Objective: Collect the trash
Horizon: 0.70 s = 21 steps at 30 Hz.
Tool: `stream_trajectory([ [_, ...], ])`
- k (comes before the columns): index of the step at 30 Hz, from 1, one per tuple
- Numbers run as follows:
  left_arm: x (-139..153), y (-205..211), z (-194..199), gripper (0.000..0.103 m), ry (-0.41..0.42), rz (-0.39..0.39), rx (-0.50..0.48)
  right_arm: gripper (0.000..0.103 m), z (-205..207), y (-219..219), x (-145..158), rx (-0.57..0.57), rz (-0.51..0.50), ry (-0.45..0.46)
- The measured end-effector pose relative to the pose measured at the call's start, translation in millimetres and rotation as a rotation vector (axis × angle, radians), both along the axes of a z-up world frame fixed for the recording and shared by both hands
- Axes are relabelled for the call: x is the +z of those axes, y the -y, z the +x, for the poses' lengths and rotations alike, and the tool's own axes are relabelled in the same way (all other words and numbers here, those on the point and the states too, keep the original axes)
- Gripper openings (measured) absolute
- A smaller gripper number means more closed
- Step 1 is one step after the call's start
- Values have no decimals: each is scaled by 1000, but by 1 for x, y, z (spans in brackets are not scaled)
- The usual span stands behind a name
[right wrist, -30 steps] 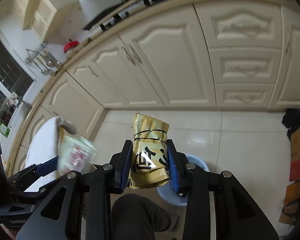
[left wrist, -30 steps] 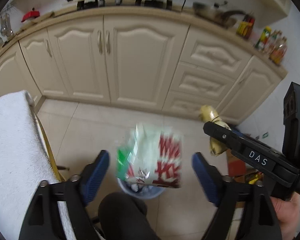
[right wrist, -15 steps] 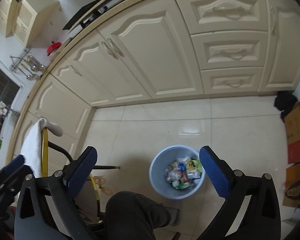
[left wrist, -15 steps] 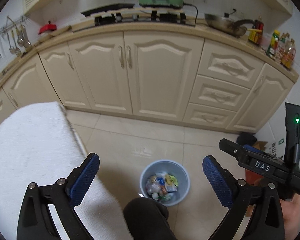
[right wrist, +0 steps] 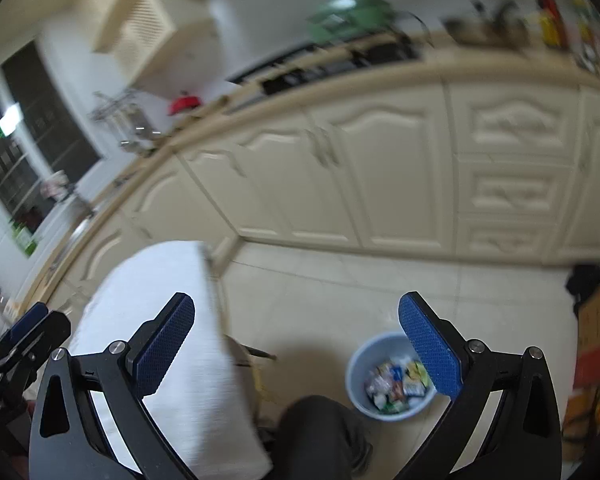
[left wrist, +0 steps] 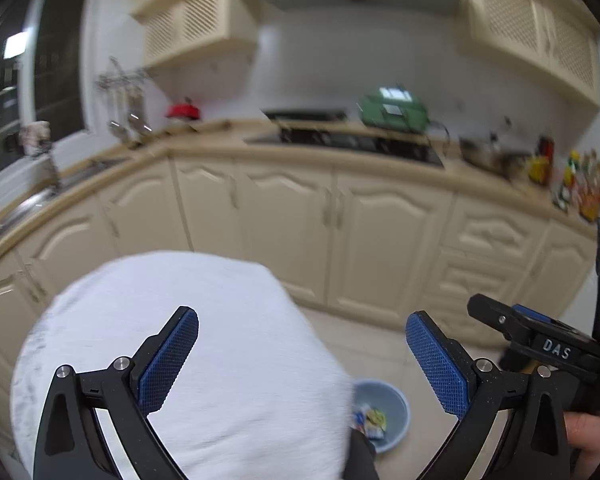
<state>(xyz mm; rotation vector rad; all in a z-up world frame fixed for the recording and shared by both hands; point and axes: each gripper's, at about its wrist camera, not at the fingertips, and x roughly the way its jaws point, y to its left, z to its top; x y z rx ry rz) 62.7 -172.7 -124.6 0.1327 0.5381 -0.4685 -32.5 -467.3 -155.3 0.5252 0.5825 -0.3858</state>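
Note:
A light blue bin (right wrist: 360, 364) stands on the tiled floor, holding several colourful wrappers (right wrist: 396, 380). It also shows in the left wrist view (left wrist: 396, 404), partly hidden by the white-covered table (left wrist: 204, 344). My left gripper (left wrist: 300, 356) is open and empty above that table's edge. My right gripper (right wrist: 296, 344) is open and empty, above the floor left of the bin. The right gripper's body shows in the left wrist view (left wrist: 556, 348).
The white-covered table also shows at left in the right wrist view (right wrist: 160, 320). Cream kitchen cabinets (left wrist: 292, 232) run along the far side, with a stove and bottles on the counter. Cardboard boxes (right wrist: 592, 328) stand at right. My knee (right wrist: 320, 436) is below.
One second ago the left gripper had just released a red-and-white packet and the right held a gold packet. Both packets dropped into the bin. Both grippers have since tilted up, away from the bin.

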Motion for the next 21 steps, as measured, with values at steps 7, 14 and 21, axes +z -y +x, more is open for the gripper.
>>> stream_trajectory([
  [7, 20, -90, -93, 102, 120, -41, 170, 103, 9, -100, 56, 141, -137, 79],
  [14, 15, -144, -188, 102, 182, -53, 309, 103, 1, -191, 79, 264, -240, 124],
  [21, 1, -159, -264, 102, 205, -54, 398, 103, -20, -248, 81, 341, -293, 148],
])
